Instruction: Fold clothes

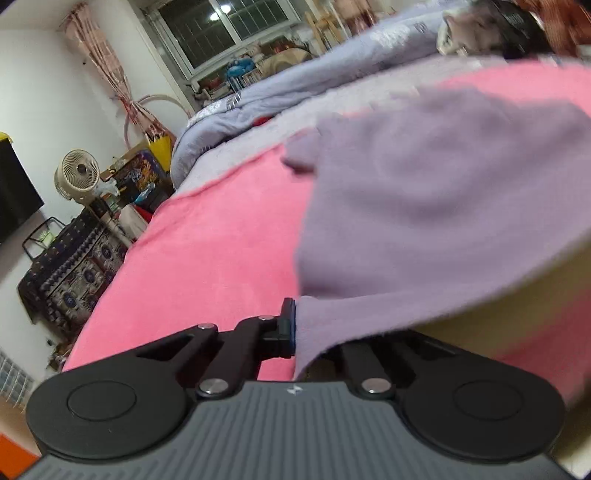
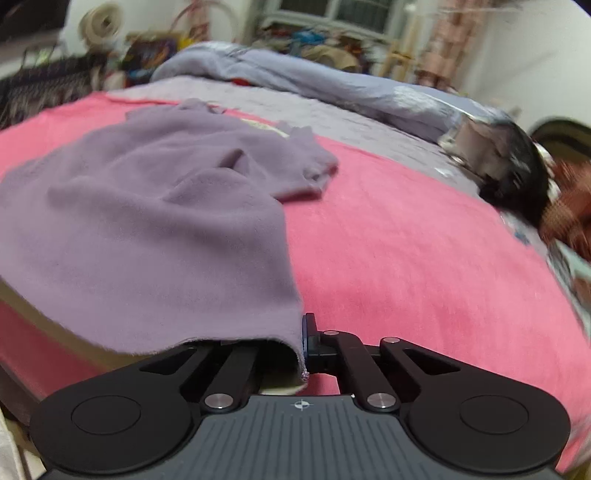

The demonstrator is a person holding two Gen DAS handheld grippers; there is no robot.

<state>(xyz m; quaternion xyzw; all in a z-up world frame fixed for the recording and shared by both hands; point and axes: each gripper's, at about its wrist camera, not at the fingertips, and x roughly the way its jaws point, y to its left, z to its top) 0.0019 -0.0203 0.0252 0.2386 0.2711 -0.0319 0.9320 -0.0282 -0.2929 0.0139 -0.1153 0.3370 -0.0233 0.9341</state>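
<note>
A lilac fleece garment (image 2: 155,206) lies spread on a pink blanket (image 2: 406,251) on the bed, a sleeve reaching toward the far right. My right gripper (image 2: 302,338) is shut on the garment's near hem at its right corner; the cloth drapes over the left finger. In the left wrist view the same lilac garment (image 1: 436,206) fills the right side, lifted off the pink blanket (image 1: 207,258). My left gripper (image 1: 295,325) is shut on the hem's left corner, and the cloth hides its right finger.
A pale blue duvet (image 2: 332,85) is bunched at the far side of the bed. A dark bag and reddish cloth (image 2: 517,173) lie at the right. Left of the bed stand a patterned draped cabinet (image 1: 74,277), a beige fan (image 1: 77,177) and clutter beneath a window (image 1: 229,33).
</note>
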